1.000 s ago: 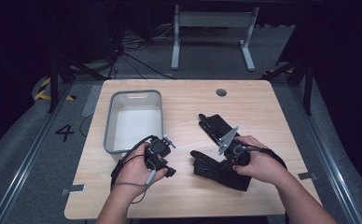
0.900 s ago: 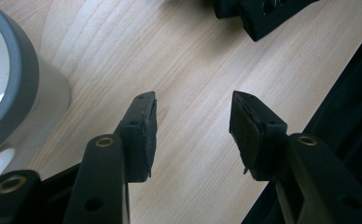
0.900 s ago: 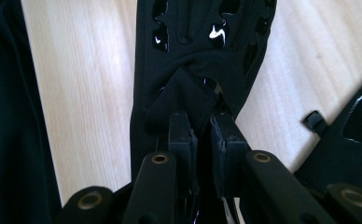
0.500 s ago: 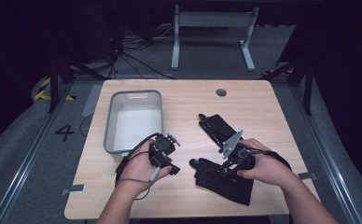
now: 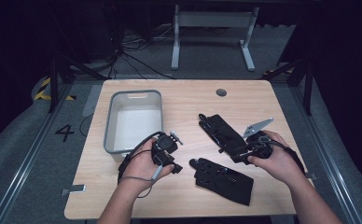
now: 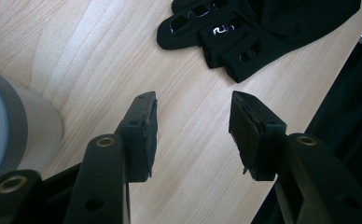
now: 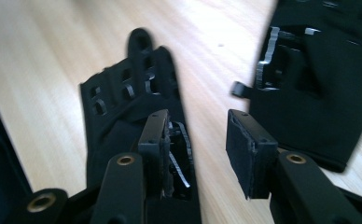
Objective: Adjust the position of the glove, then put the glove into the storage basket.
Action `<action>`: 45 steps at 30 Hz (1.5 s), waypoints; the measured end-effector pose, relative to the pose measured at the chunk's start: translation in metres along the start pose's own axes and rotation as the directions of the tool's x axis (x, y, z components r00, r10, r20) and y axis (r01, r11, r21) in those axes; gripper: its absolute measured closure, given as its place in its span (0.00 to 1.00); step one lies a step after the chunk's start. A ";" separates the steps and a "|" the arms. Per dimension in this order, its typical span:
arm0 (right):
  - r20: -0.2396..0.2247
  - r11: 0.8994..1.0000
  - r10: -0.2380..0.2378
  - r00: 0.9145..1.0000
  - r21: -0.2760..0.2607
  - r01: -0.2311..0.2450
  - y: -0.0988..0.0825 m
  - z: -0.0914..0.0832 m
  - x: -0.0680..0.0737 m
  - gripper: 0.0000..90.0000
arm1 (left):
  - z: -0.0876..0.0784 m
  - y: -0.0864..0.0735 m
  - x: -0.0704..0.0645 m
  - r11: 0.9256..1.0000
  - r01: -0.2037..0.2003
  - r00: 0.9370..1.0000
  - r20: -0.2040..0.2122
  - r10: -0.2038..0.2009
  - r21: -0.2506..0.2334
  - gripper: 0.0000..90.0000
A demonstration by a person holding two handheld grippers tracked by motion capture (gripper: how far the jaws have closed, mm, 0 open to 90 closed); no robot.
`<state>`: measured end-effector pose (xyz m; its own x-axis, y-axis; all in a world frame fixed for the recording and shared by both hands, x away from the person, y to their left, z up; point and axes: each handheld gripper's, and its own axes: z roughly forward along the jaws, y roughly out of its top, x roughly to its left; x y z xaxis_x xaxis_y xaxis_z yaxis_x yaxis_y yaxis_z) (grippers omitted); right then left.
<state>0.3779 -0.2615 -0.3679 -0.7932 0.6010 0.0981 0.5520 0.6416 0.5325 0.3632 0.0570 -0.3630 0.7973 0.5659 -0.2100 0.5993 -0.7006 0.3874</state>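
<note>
Gloves on table, both grippers open

Near edge: one black glove (image 5: 222, 178) lies flat on the wooden table (image 5: 188, 100), fingers toward the person's left. Left gripper (image 5: 169, 154) hovers just left of it, jaws parted about halfway over bare wood, nothing between them; in the left gripper view the glove's fingertips (image 6: 226, 37) sit beyond the pads. Right gripper (image 5: 250, 150) hangs between the two gloves; its jaws have just been opening and stand apart, gripping nothing. Second black glove (image 5: 222, 133) lies farther back, diagonal, close to that gripper. Grey bin (image 5: 133, 120) sits beyond the left hand.
</note>
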 end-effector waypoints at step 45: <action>0.086 0.939 0.344 0.935 -0.026 -0.343 0.020 0.043 -0.121 0.70 | -0.015 -0.042 0.010 0.994 0.104 0.994 -0.041 -0.105 -0.025 0.60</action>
<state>0.4964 -0.3007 -0.4055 -0.5297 0.8236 0.2026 0.7838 0.3840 0.4881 0.3453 0.0988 -0.3674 0.7265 0.6534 -0.2129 0.6768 -0.6267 0.3862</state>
